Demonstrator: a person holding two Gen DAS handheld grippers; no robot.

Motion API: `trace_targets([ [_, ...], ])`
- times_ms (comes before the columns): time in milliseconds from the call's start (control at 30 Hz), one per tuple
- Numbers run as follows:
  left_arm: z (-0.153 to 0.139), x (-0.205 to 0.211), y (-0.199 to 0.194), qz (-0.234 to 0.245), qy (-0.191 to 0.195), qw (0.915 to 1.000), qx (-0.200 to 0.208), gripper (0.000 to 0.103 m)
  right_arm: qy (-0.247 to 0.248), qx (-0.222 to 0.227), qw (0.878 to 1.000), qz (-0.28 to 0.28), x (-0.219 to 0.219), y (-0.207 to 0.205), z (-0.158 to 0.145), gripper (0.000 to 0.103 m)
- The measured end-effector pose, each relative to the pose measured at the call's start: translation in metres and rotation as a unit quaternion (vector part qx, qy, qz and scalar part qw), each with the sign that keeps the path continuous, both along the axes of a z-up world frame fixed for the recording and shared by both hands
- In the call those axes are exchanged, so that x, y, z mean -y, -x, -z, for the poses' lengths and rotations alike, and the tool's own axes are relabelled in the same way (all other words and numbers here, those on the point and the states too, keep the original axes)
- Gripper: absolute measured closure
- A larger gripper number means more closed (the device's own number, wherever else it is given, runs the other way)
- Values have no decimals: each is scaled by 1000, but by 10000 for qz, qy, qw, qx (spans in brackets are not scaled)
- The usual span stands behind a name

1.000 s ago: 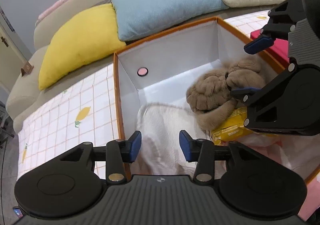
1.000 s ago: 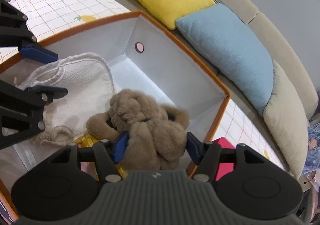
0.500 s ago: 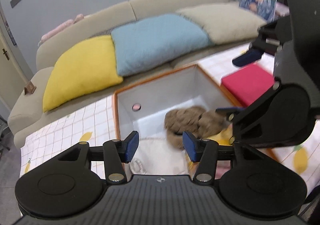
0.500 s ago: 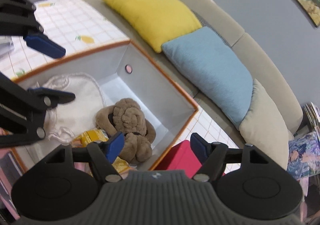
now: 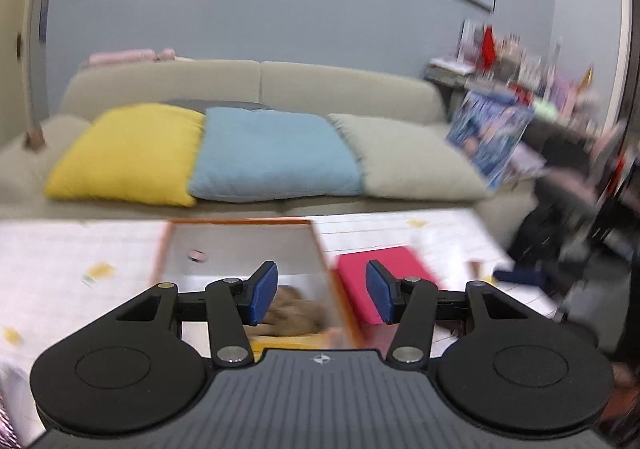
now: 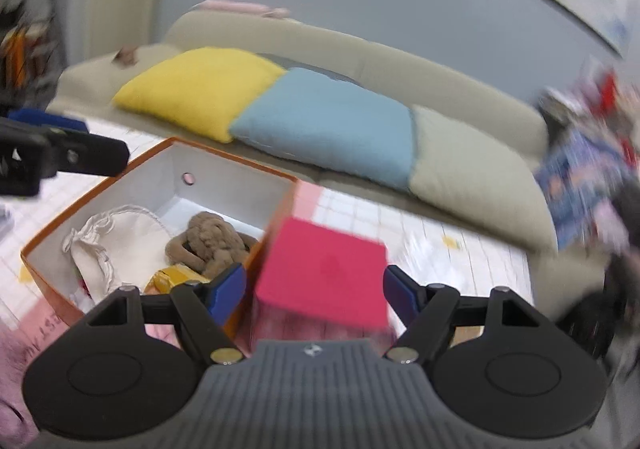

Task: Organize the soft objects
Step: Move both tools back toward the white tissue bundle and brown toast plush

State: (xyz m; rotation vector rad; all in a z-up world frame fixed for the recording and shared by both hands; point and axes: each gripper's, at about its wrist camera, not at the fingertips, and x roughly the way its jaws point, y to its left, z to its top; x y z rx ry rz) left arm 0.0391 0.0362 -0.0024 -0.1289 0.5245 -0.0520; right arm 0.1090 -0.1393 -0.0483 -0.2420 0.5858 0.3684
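Observation:
An orange box (image 6: 232,159) with white inside walls stands on the checked tablecloth. In it lie a brown plush toy (image 6: 212,241), a white drawstring bag (image 6: 124,245) and a yellow packet (image 6: 172,277). My right gripper (image 6: 316,289) is open and hangs above a red box (image 6: 324,261) just right of the orange one, with nothing between its pads. My left gripper (image 5: 322,297) is open and empty, raised near the orange box (image 5: 240,223), with the plush toy (image 5: 296,313) blurred below it. From the right wrist view the left gripper (image 6: 68,137) shows at the left edge.
A beige sofa (image 5: 260,85) runs behind the table with a yellow cushion (image 5: 128,153), a blue cushion (image 5: 276,157) and a beige cushion (image 5: 408,161). Cluttered shelves and a blue printed board (image 5: 488,137) stand at the right. The red box (image 5: 352,281) sits against the orange box's right side.
Both grippers have risen and drawn back out of the orange box. The right gripper left the plush toy in the box, opened wider and swung right over the red box.

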Motion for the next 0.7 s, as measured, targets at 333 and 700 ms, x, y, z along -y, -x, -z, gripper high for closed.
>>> trace_targets([
  [333, 28, 48, 3, 333, 490, 9982, -132, 41, -448, -283, 9926, 1089, 78, 29, 23, 28],
  [700, 50, 87, 0, 751, 348, 9948, -585, 41, -740, -678, 9817, 1621, 116, 28, 45, 25],
])
